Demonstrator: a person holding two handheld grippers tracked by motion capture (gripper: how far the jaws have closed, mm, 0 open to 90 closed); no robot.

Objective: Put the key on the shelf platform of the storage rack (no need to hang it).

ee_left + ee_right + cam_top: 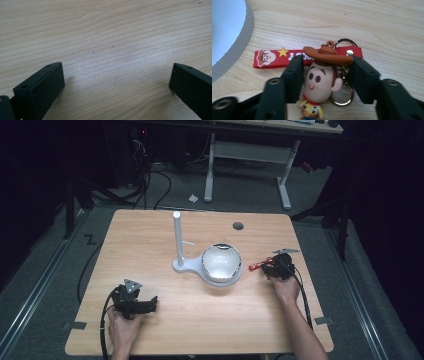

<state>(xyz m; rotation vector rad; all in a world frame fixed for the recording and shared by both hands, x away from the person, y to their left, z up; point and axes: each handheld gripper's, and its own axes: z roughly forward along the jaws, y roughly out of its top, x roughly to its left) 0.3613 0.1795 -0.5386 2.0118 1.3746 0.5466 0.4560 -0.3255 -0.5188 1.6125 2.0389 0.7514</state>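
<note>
A cowboy-figure keychain (pixel 320 82) with a brown hat, a red strap (pixel 269 58) and metal rings lies on the wooden table (pixel 150 235). My right gripper (pixel 327 72) stands over it, its two black jaws pressing on the figure's head and hat brim from either side. In the high view the right gripper (pixel 269 266) is at the table's right, with the red strap (pixel 255 266) sticking out to its left. My left gripper (pixel 151 303) rests at the front left. Its jaws (pixel 117 80) stand wide apart over bare wood with nothing between them.
A white stand with an upright post (pixel 177 237) sits at the table's middle, with a shiny round bowl-like dome (pixel 221 261) on its base. Its grey rim (pixel 244 37) curves close to the strap's left. A cable hole (pixel 238 225) lies at the back.
</note>
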